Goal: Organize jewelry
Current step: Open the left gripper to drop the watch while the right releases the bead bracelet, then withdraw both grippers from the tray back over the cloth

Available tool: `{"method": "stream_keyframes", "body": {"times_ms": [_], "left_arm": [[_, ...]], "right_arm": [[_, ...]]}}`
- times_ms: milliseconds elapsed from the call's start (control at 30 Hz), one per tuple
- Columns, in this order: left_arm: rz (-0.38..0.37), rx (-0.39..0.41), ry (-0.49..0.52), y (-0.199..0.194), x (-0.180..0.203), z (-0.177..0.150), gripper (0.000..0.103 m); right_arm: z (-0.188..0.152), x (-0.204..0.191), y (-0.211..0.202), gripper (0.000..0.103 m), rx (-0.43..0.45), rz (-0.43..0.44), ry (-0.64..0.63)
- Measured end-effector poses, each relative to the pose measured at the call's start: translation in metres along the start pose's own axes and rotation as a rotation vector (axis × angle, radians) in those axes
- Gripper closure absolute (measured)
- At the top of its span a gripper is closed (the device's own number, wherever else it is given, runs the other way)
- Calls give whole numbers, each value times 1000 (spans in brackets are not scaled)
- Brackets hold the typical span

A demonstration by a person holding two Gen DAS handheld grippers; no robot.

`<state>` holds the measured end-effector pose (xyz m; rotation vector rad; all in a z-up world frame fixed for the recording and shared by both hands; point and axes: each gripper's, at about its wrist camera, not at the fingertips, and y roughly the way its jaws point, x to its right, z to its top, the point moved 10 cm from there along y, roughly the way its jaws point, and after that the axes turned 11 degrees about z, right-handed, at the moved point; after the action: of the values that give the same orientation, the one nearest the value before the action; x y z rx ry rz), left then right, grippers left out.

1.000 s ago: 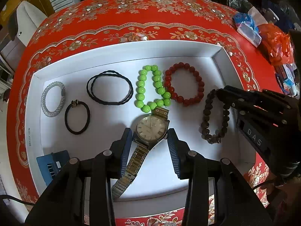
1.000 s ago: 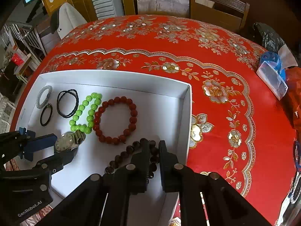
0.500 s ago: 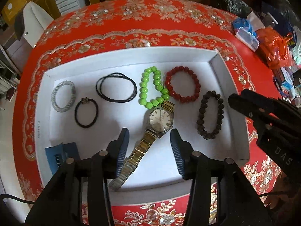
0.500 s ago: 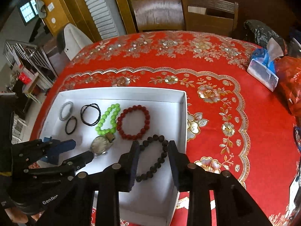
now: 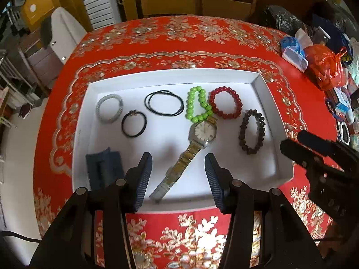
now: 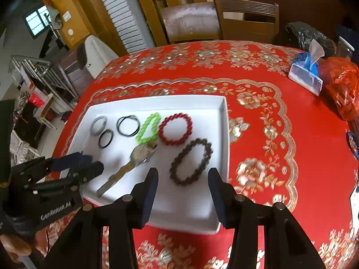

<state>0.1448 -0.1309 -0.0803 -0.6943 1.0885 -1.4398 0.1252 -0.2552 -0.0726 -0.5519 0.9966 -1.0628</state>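
Observation:
A white tray [image 5: 264, 89] [image 6: 224, 134] on the red tablecloth holds the jewelry. In it lie a gold-band watch [image 5: 203, 132] [image 6: 141, 154], a green bead bracelet [image 5: 198, 106] [image 6: 148, 129], a red bead bracelet [image 5: 225, 103] [image 6: 176, 130], a dark bead bracelet [image 5: 251, 131] [image 6: 190, 161], black hair ties [image 5: 163, 102] [image 5: 134, 123], a grey band [image 5: 109, 108] and a blue clip [image 5: 103, 169]. My left gripper [image 5: 177, 164] hangs open above the watch strap, holding nothing. My right gripper [image 6: 182, 180] is above the dark bracelet, its jaws opening and empty.
A tissue pack [image 6: 306, 74] and an orange plastic bag [image 6: 343, 85] sit at the table's right side, with more clutter along that edge. Wooden chairs [image 6: 246, 22] stand behind the table. Bare tablecloth [image 6: 280, 145] lies right of the tray.
Both grippers have risen and drawn back from the tray. The left let go of the watch and the right let go of the dark bracelet; both now lie in the tray.

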Motion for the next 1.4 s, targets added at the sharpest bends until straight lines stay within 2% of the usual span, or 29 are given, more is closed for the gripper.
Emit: {"method": "stream_keyframes", "body": {"times_ms": [567, 667, 733, 800, 1400], "left_arm": [[45, 2, -86, -42, -22, -84, 55], [52, 6, -98, -51, -25, -100, 55], [55, 7, -108, -57, -27, -110, 55], [60, 11, -118, -63, -30, -120, 54], [88, 25, -161, -87, -50, -178, 54]], "right_arm": [[-85, -37, -43, 58, -29, 7, -62], [-100, -42, -50, 53, -32, 8, -71], [-110, -45, -55, 46, -32, 12, -75], [-118, -48, -60, 46, -29, 17, -82], [-184, -65, -85, 45, -66, 13, -132]]}}
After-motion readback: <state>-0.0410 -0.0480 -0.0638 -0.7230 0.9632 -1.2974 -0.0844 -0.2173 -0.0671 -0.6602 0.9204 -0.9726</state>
